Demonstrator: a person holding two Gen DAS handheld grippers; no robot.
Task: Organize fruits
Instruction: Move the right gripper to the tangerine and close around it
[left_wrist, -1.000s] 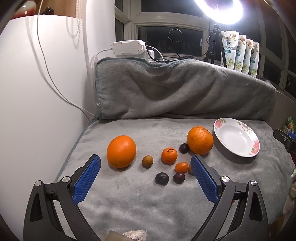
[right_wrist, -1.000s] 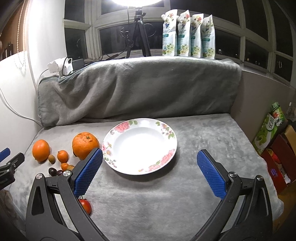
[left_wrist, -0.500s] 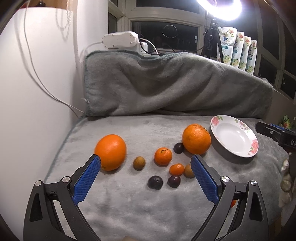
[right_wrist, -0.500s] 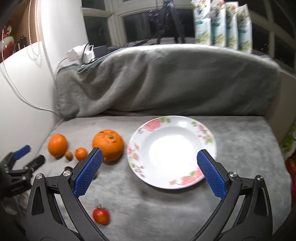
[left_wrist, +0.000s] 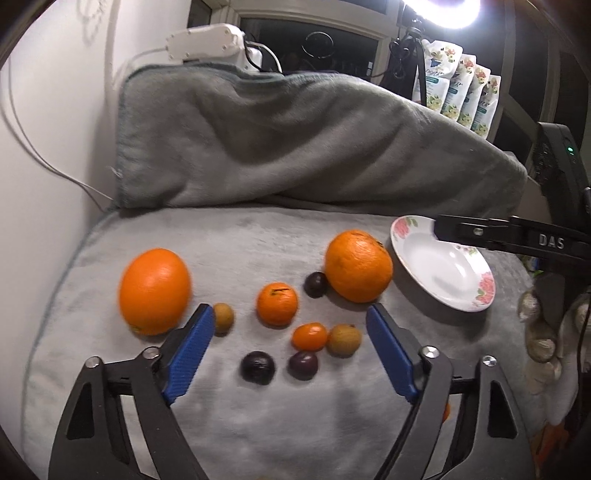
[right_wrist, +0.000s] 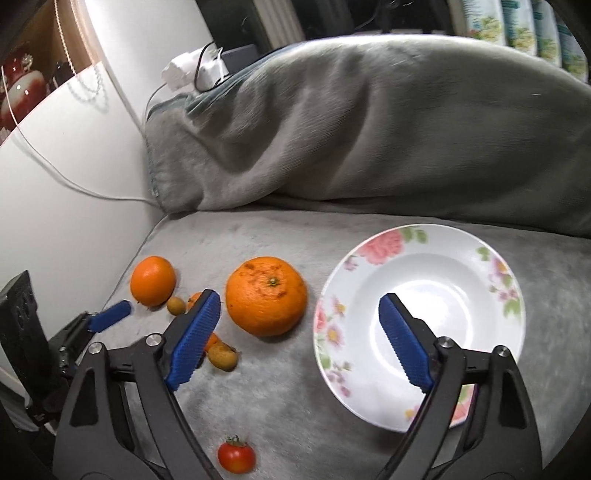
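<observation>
Hovering over the grey blanket (left_wrist: 258, 243), the left gripper (left_wrist: 290, 328) stood with its jaws apart and nothing pressed between the blue pads; they had just been closing a little. Ahead of its fingertips lay the small fruits: a mandarin (left_wrist: 277, 303), a kumquat (left_wrist: 309, 336), a brown longan (left_wrist: 344, 340) touching the kumquat, and two dark plums (left_wrist: 257, 367) (left_wrist: 303, 364) nearest the blanket's front edge. A third dark plum (left_wrist: 316, 284) sat against the rough-skinned orange (left_wrist: 358, 265), which lay just beside the flowered plate (left_wrist: 439, 273) toward the blanket's right edge. The smooth orange (left_wrist: 154, 291) rested toward the left edge, with a second longan (left_wrist: 223, 317) just beside it, behind the left pad.

The right gripper (right_wrist: 299, 314) was also unclenched and empty, its jaws likewise having just been narrowing. Its right pad hung over the plate's white bowl, its left pad over the small fruits, and the rough-skinned orange showed between them, untouched. A cherry tomato (right_wrist: 236, 457) lay alone near the blanket's front edge. The plate held no fruit.
</observation>
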